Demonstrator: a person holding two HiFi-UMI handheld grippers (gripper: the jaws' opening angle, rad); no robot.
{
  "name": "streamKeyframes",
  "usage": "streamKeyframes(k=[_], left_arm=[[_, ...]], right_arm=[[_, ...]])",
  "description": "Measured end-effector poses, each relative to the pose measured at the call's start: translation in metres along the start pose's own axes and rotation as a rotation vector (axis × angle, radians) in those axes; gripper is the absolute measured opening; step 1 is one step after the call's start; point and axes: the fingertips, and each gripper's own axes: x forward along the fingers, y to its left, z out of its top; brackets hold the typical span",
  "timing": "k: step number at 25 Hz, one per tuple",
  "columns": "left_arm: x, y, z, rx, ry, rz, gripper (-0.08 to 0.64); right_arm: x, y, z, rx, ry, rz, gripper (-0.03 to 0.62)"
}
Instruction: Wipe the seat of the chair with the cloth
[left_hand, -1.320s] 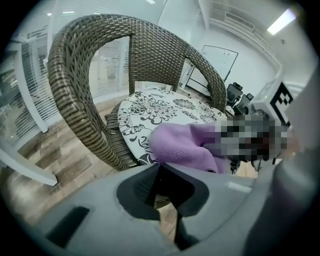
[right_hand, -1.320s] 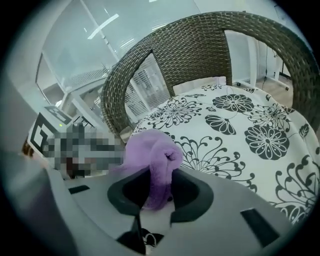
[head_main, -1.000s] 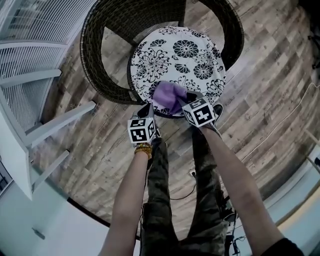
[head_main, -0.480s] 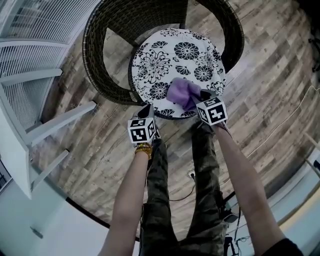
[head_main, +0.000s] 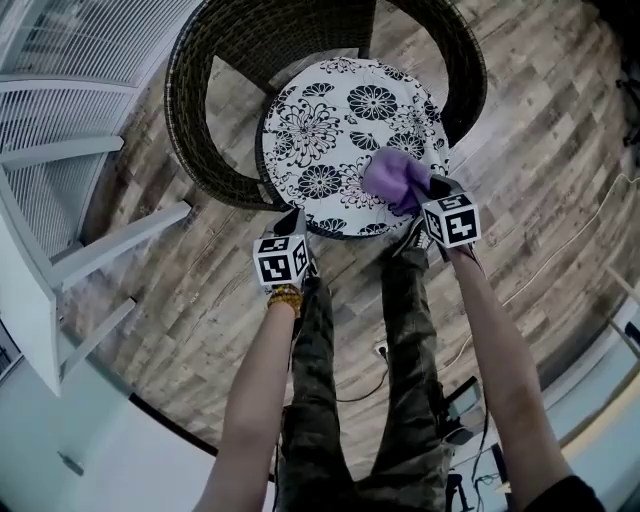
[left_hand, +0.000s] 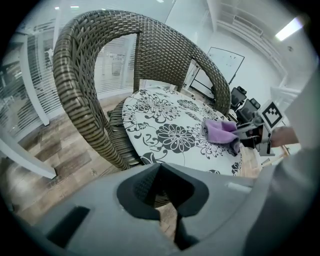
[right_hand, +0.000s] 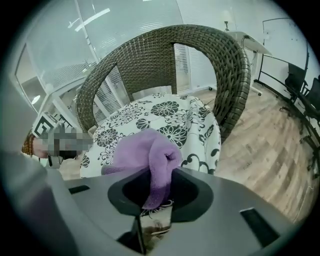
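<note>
A round wicker chair has a white seat cushion (head_main: 340, 120) printed with black flowers. A purple cloth (head_main: 397, 180) lies bunched on the near right part of that seat, and my right gripper (head_main: 428, 192) is shut on it. In the right gripper view the cloth (right_hand: 150, 157) hangs folded between the jaws over the cushion (right_hand: 165, 120). My left gripper (head_main: 290, 222) hovers just off the seat's near left edge, shut and holding nothing. From the left gripper view the cloth (left_hand: 220, 132) shows at the cushion's (left_hand: 165, 125) far right side.
The woven backrest (head_main: 215, 90) curves around the seat's far and left sides. White slatted furniture (head_main: 70, 150) stands at the left on the wood plank floor (head_main: 530, 170). The person's legs (head_main: 340, 400) stand right before the chair. A cable (head_main: 560, 250) trails on the floor to the right.
My right gripper has dragged the purple cloth across the seat's near part from centre to the right. The left gripper has stayed still.
</note>
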Motion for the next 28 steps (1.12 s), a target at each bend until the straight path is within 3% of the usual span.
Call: streamKeyframes(k=[10, 15, 18, 20, 23, 28], left_arm=[[0.000, -0.001, 0.001, -0.009, 0.006, -0.007, 0.018], [-0.001, 0.001, 0.001, -0.025, -0.001, -0.001, 0.017], [-0.002, 0.001, -0.001, -0.041, -0.001, 0.000, 0.018], [-0.002, 0.002, -0.001, -0.059, -0.012, 0.006, 0.018], [-0.001, 0.002, 0.001, -0.078, -0.026, 0.009, 0.017], [-0.001, 0.003, 0.001, -0.103, -0.018, -0.019, 0.017]], right_arm=[[-0.025, -0.047, -0.008, 0.052, -0.010, -0.131, 0.095], [-0.045, -0.075, -0.014, 0.125, -0.006, -0.276, 0.092], [-0.072, -0.089, -0.013, 0.220, -0.071, -0.359, 0.091], [-0.091, -0.083, -0.001, 0.235, -0.155, -0.380, 0.091], [-0.103, -0.035, 0.036, 0.173, -0.299, -0.252, 0.091], [-0.068, 0.108, 0.089, 0.042, -0.361, 0.233, 0.091]])
